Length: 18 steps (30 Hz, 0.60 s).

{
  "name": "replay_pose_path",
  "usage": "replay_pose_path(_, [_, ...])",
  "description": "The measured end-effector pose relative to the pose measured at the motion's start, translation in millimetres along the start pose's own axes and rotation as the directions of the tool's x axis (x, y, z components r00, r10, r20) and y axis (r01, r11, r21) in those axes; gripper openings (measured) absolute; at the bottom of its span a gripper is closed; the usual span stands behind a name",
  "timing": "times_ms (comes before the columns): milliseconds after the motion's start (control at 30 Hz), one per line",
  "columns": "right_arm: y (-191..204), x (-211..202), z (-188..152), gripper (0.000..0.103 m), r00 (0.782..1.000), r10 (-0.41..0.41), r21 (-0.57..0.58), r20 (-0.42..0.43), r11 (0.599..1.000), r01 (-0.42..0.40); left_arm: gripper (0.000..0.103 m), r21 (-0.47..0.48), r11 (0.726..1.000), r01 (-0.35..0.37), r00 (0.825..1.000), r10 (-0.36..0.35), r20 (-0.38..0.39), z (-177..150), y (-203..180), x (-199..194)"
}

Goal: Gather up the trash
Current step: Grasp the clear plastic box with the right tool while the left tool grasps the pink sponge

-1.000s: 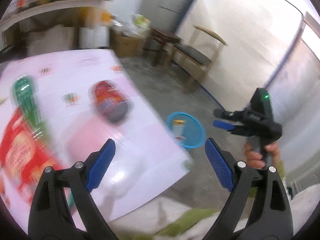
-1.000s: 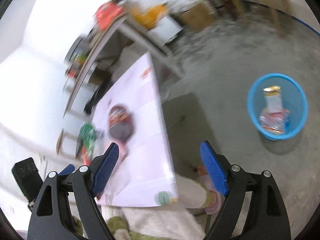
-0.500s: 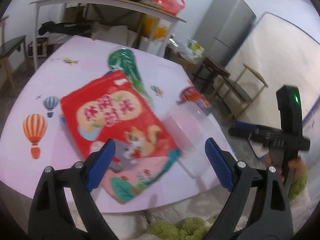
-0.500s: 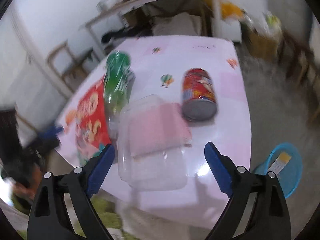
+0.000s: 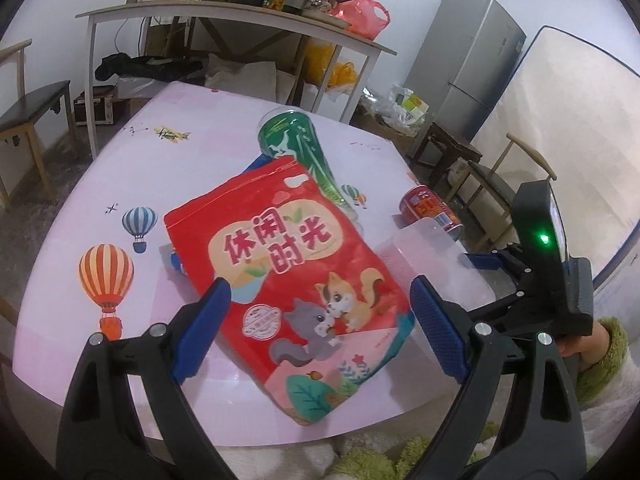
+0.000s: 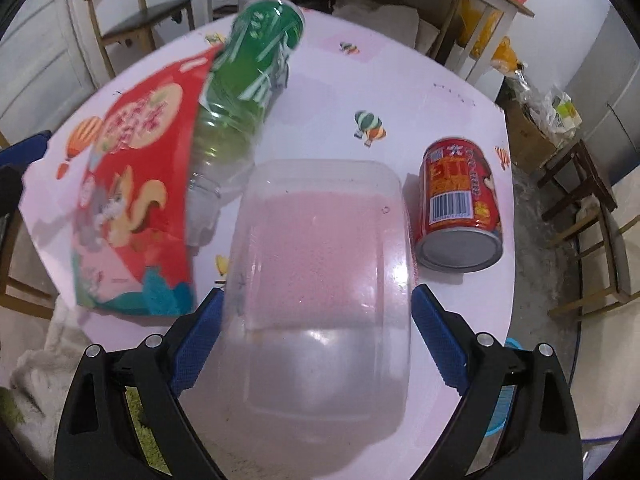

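Straddling the clear plastic tub (image 6: 320,288) on the pink worktop (image 6: 448,92), my right tool (image 6: 316,334) has just been widening, pads off it; my left tool (image 5: 320,326) gapes above the red snack pouch (image 5: 288,280).

The red snack bag (image 5: 296,280) covers the green bottle's (image 5: 298,148) lower body and most of a blue item beneath it (unidentifiable). In the right wrist view the bottle and bag are blurred; a blue basket (image 6: 510,346) peeks from behind the gripper frame.
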State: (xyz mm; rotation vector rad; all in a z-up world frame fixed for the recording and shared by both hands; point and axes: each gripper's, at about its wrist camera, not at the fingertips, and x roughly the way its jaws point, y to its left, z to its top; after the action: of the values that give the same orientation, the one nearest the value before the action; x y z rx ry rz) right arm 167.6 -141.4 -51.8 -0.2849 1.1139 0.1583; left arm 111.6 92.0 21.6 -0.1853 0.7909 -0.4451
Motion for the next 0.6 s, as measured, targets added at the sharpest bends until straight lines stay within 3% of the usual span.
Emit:
replay_pose_path(300, [-8, 3, 0, 0.085, 0.998, 0.053, 0.06, 0.017, 0.997, -0.054, 0.087, -0.007, 1.0, -0.01, 1.0, 0.01, -0.018, 1, 6, 8])
replay_pose_path(600, [-22, -27, -5, 0.083, 0.985, 0.131, 0.084, 0.111, 0.987, -0.14, 0.087, 0.008, 1.0, -0.001, 1.0, 0.001, -0.023, 4, -4, 14])
